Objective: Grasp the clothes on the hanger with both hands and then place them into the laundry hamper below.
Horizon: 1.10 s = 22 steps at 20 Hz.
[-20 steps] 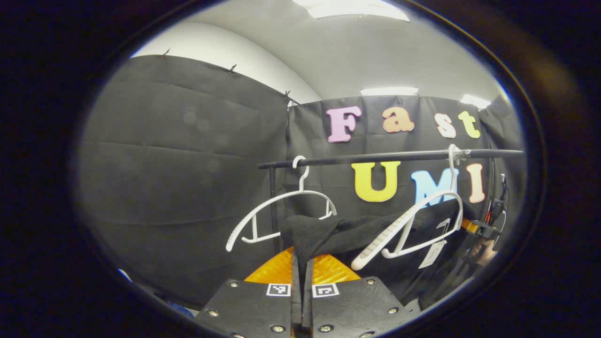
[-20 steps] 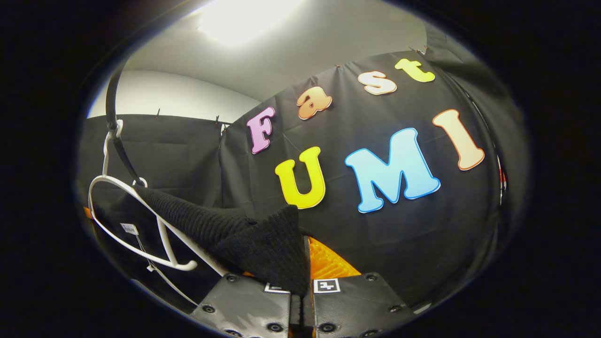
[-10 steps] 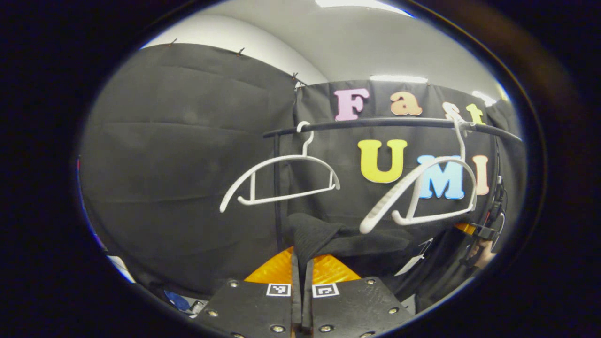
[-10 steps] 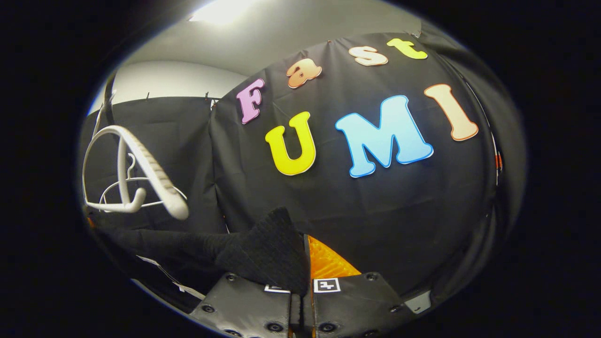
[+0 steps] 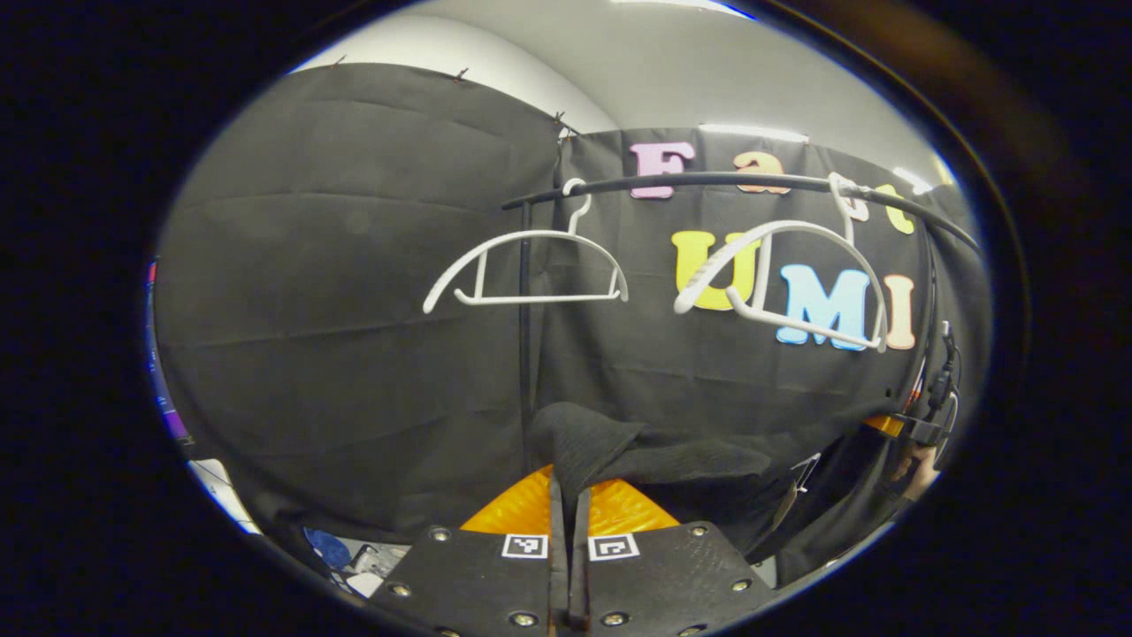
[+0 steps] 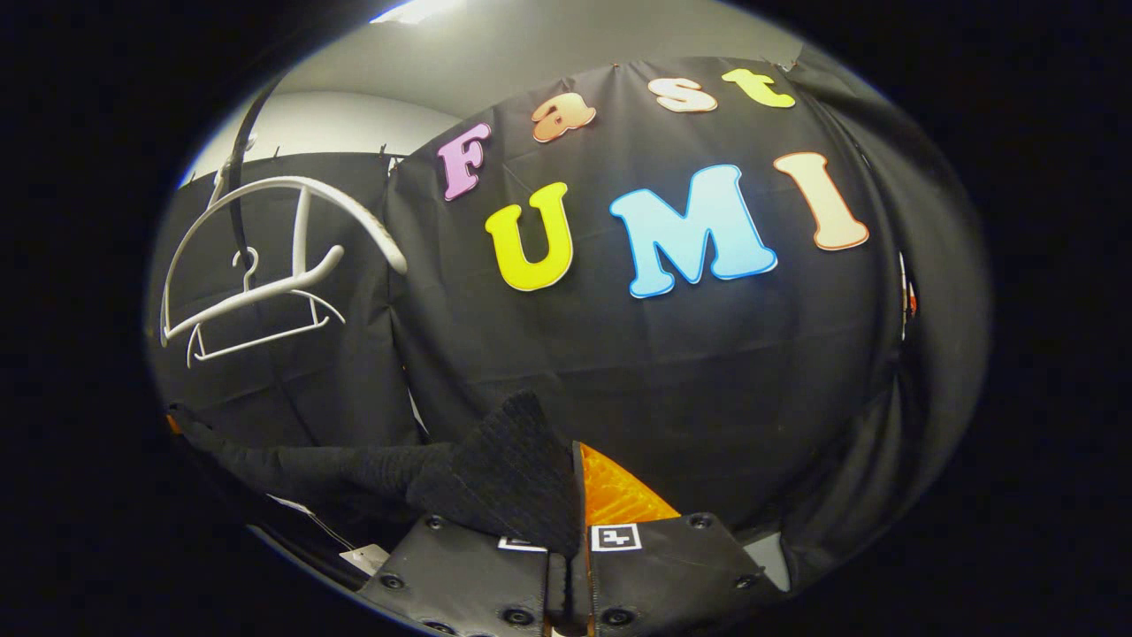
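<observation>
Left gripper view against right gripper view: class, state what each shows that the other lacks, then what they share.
Left gripper view: the left hand-held gripper shut on the black garment, the right hand-held gripper far off at the right edge with a hand behind it, and blue clutter low left.
Right gripper view: a close look at the right one's fingers clamped on a knit fold.
Shared: the garment slung between both, the first white hanger, the second white hanger, both bare, and the rail.
</observation>
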Available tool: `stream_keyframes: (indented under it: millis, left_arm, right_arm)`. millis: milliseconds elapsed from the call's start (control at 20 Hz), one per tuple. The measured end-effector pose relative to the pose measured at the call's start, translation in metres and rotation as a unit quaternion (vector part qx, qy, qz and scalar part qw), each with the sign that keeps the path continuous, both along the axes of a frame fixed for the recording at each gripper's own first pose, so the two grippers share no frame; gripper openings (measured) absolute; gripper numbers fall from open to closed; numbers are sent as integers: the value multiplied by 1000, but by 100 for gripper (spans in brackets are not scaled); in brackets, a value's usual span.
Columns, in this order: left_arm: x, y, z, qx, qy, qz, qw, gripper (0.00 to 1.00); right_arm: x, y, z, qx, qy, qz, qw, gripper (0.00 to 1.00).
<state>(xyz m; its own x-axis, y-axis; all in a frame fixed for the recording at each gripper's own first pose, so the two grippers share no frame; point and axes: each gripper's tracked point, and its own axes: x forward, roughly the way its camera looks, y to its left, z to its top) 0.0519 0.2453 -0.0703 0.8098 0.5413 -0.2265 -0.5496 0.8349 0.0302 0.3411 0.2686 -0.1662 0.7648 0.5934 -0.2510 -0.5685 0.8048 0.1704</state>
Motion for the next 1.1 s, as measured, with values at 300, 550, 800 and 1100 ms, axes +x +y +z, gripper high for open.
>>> stream_keyframes:
  millis: [300,550,800,1100]
  left_arm:
    - [-10,10,-24,-20,24,-46,998,2]
    - [5,12,-56,-61,23,-101,993,2]
    - [11,0,-92,-85,45,-165,982,0]
    - [14,-8,-127,-104,75,-215,968,3]
  right_arm:
    - [-49,-31,-13,-42,29,-55,997,7]
    - [-106,-54,-16,-90,35,-96,991,7]
    - [-160,-76,-22,-102,55,-145,983,7]
    - [-216,-89,-38,-126,78,-167,975,7]
